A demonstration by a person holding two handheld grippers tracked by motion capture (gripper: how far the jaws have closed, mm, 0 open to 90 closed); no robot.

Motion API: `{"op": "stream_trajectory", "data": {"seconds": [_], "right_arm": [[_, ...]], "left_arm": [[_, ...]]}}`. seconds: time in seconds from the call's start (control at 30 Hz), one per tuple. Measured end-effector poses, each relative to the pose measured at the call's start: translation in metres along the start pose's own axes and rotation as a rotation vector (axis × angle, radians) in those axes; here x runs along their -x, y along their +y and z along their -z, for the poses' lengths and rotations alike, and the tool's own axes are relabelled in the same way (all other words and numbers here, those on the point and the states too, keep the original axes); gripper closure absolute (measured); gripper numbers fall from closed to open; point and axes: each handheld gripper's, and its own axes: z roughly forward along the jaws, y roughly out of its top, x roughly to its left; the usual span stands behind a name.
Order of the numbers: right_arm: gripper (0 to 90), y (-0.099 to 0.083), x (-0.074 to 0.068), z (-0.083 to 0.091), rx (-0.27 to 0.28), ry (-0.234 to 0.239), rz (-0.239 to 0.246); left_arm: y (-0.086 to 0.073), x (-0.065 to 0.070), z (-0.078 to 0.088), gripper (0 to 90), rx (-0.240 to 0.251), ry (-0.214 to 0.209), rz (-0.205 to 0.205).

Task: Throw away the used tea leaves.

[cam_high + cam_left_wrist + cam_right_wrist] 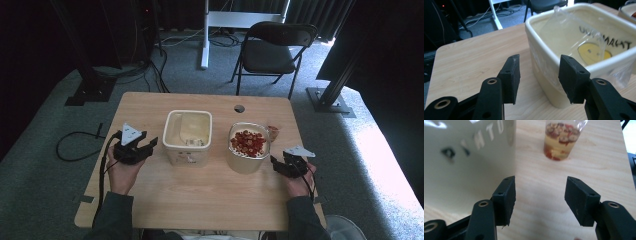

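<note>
Both grippers, left (148, 145) and right (275, 162), hover with fingers apart, gripping nothing. Beyond them on the desk (200, 200) stand an empty cream container (187, 135) and a tub of red fruit (248, 146); apparently no transfer has begun.

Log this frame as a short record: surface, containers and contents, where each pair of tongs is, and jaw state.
surface: wooden table
left container: cream tub, clear plastic liner inside, no food visible
right container: cream tub filled with red pieces
small cup: clear cup of red pieces on the table
left tongs: beside the lined tub's corner, jaws open, holding nothing
right tongs: beside the filled tub's wall, jaws open, holding nothing
</note>
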Motion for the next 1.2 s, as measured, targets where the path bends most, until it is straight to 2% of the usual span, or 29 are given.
{"op": "stream_trajectory", "data": {"seconds": [0.17, 0.37, 0.53, 0.6, 0.67, 0.77, 0.93, 1.2], "right_arm": [[36.1, 0.009, 0.006, -0.004, 0.031, -0.008, 0.008], [23.5, 0.02, 0.013, -0.011, 0.058, -0.039, 0.019], [19.1, 0.03, 0.017, -0.019, 0.064, -0.033, 0.027], [19.8, 0.033, 0.02, -0.023, 0.072, -0.02, 0.016], [19.7, 0.036, 0.023, -0.03, 0.053, -0.037, 0.013], [20.5, 0.04, 0.028, -0.038, 0.061, -0.029, -0.002], [20.9, 0.039, 0.038, -0.049, 0.08, 0.002, -0.058], [23.3, 0.044, 0.04, -0.059, 0.122, 0.003, -0.029]], "left_arm": [[-0.011, -0.001, -0.001, 52.6, -0.021, 0.003, 0.003], [-0.022, -0.004, -0.002, 52.6, -0.042, 0.001, 0.021], [-0.027, -0.006, -0.003, 52.6, -0.054, 0.006, 0.032], [-0.028, -0.006, -0.003, 52.6, -0.055, 0.006, 0.032], [-0.028, -0.007, -0.003, 52.6, -0.058, 0.007, 0.033], [-0.029, -0.007, -0.003, 52.6, -0.059, 0.008, 0.034], [-0.03, -0.008, -0.004, 52.6, -0.062, 0.01, 0.032], [-0.032, -0.008, -0.005, 52.6, -0.062, 0.012, 0.036]]}}
